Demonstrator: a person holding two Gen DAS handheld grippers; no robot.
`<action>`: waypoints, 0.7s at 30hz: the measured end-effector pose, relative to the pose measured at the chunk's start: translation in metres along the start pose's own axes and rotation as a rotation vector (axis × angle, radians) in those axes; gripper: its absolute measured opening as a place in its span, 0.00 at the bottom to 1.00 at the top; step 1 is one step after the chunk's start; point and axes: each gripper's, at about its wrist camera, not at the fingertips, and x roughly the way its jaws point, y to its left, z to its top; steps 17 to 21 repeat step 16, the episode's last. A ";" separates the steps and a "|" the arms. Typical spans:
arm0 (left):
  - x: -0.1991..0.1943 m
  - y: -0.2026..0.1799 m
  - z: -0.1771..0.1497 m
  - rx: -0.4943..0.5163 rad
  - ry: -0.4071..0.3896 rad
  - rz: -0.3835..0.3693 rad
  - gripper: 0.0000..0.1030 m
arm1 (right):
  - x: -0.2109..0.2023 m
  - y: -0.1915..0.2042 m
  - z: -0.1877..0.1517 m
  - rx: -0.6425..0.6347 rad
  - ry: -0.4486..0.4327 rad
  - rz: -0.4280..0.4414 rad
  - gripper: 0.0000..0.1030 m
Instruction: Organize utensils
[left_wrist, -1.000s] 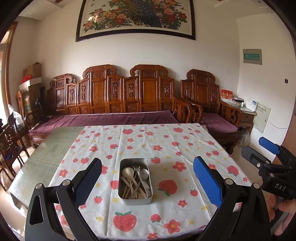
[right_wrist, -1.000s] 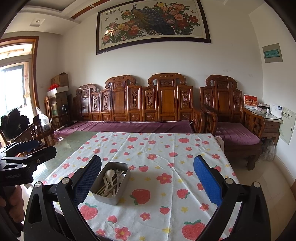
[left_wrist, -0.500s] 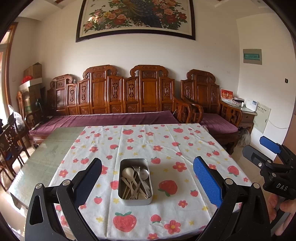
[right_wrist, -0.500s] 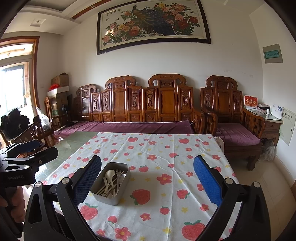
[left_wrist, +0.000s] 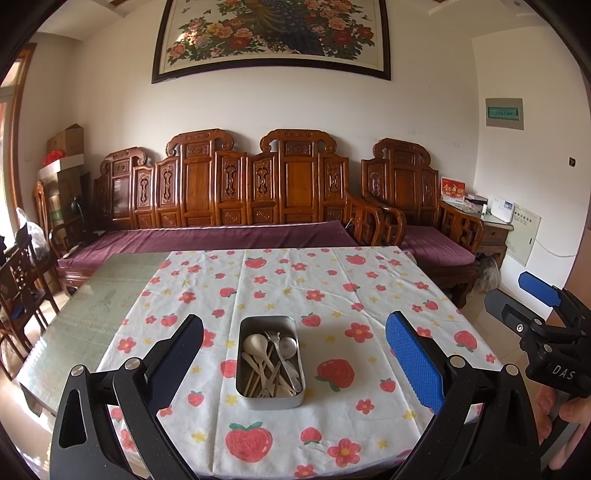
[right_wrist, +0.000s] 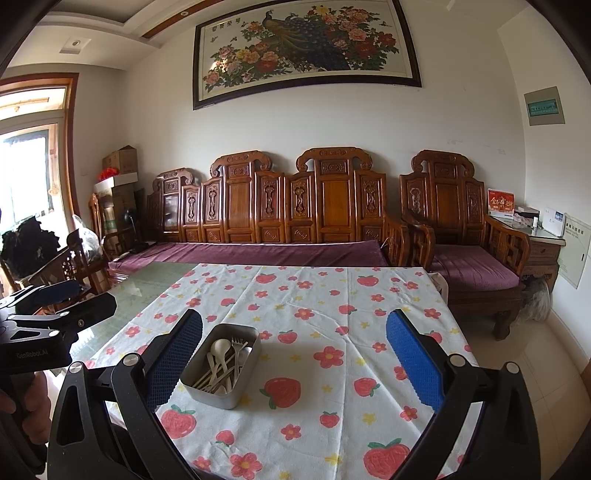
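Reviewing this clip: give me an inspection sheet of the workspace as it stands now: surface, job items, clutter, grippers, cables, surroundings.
Surface: table with a glass top, mostly covered by a strawberry-print cloth with fold creases.
Job's things: metal tin near the front edge of the cloth, holding a jumble of utensils: pale spoons, a metal spoon, forks. None lie outside it.
Clutter: nothing seen on the table.
Grippers: left gripper open, empty, the tin in line between its fingers; right gripper open, empty, with the tin towards its left finger.
Cables: nothing seen on the table.
Surroundings: carved wooden bench, armchair, framed peacock painting, boxes in the corner.
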 end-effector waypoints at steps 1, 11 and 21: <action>0.001 -0.001 0.000 0.000 0.001 0.000 0.93 | 0.000 -0.001 0.000 0.000 0.000 -0.001 0.98; 0.000 0.001 0.000 -0.004 0.001 0.002 0.93 | 0.000 0.000 0.000 0.000 0.000 -0.001 0.98; 0.002 0.000 0.000 -0.010 0.003 0.004 0.93 | 0.000 0.000 0.000 0.001 -0.001 -0.002 0.98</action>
